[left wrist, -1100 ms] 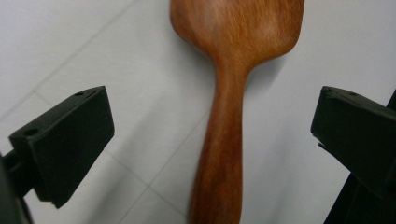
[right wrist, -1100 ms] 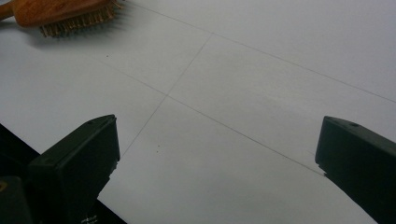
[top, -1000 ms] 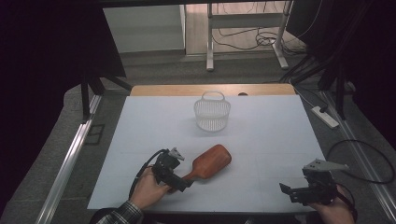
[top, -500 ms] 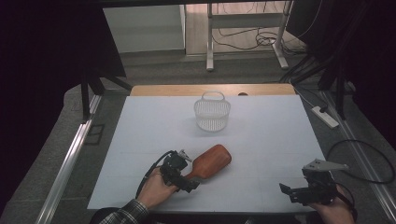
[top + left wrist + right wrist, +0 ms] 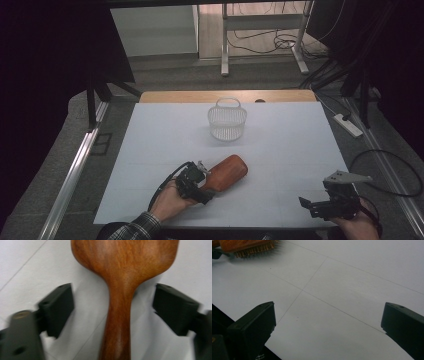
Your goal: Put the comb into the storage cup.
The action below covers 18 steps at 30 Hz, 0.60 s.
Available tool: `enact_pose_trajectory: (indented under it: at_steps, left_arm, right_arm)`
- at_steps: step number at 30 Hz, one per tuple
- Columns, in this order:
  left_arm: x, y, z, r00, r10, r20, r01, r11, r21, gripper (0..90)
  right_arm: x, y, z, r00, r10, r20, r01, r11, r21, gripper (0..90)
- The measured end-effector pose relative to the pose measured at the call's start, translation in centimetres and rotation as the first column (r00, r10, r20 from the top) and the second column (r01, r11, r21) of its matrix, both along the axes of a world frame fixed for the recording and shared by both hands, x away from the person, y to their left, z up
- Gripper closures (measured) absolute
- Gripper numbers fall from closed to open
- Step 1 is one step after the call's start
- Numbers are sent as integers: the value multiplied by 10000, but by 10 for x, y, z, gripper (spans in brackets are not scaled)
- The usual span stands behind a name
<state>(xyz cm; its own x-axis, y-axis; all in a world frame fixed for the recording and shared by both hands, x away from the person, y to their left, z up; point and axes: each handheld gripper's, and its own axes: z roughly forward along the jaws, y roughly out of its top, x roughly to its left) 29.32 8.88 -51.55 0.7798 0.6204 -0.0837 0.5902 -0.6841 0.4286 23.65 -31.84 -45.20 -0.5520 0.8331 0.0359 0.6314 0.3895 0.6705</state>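
Low, left gripper (image 5: 196,181) astride brush handle (image 5: 117,322)

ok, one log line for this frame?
left gripper: jaws closing, astride wooden brush handle, pads not touching | right gripper: open, empty, near table edge | basket: upright, far side

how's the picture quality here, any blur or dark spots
High view: surroundings very dark, white table evenly lit. Left gripper view: jaws smeared as they close around the brown wooden brush handle. Right gripper view: near jaws soft, table lines sharp.
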Motion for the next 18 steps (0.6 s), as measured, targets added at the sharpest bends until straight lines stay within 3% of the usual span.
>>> enact_pose_trajectory:
  at_steps: [3, 7, 9, 18]
  left_arm:
    - [-1, -1, 1, 10000, 22, 64, -22, 10000, 72, 342]
    - [-2, -2, 1, 9998, 22, 183, -25, 9998, 191, 418]
    - [-2, -2, 1, 9999, 40, 130, -41, 10000, 90, 503]
    - [-4, -3, 2, 9997, -138, 197, 136, 9998, 116, 660]
  right_arm:
    - [0, 0, 0, 10000, -9, -4, 9, 10000, -9, 0]
    - [0, 0, 0, 10000, -4, -7, 4, 10000, -8, 0]
    - [0, 0, 0, 10000, -6, -10, 6, 10000, -5, 0]
    - [0, 0, 0, 10000, 0, -17, 0, 10000, -6, 0]
